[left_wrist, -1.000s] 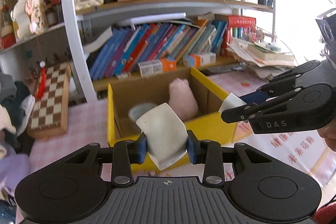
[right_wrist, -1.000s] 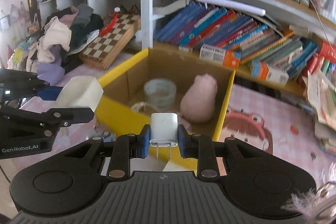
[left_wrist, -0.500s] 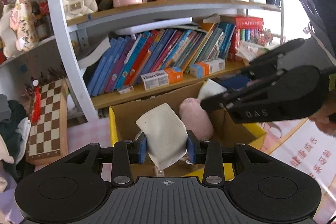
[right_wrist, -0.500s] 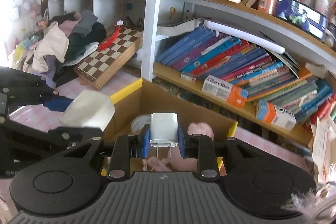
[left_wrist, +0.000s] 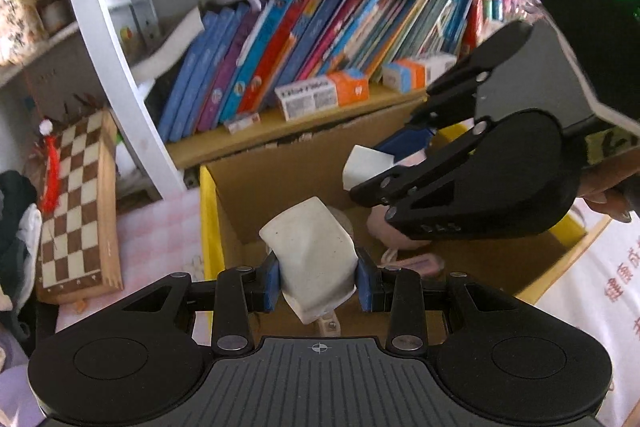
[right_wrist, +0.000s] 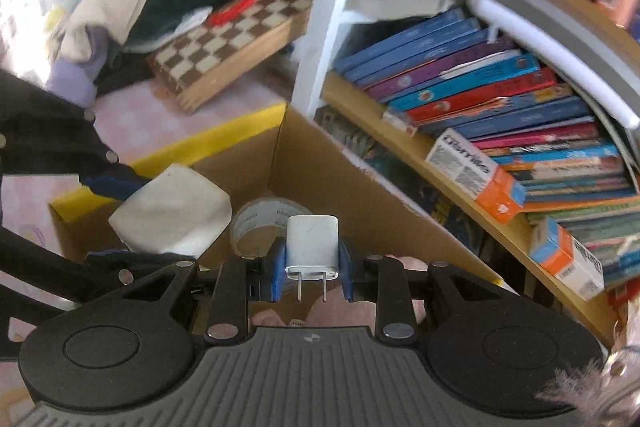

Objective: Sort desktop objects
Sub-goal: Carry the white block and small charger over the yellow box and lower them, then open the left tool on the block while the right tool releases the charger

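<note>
Fingers of left gripper (left_wrist: pixel 317 281) clamped a white eraser-like block (left_wrist: pixel 310 259); right gripper (right_wrist: pixel 312 273) clamped a white plug adapter (right_wrist: pixel 313 247), both over the yellow-rimmed cardboard box (left_wrist: pixel 209 223)

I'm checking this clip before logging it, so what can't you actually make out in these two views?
- Left wrist view: the pink toy is mostly hidden behind the right gripper.
- Right wrist view: the tape roll is partly covered by the charger.
- Right wrist view: top shelf items are blurred.
</note>
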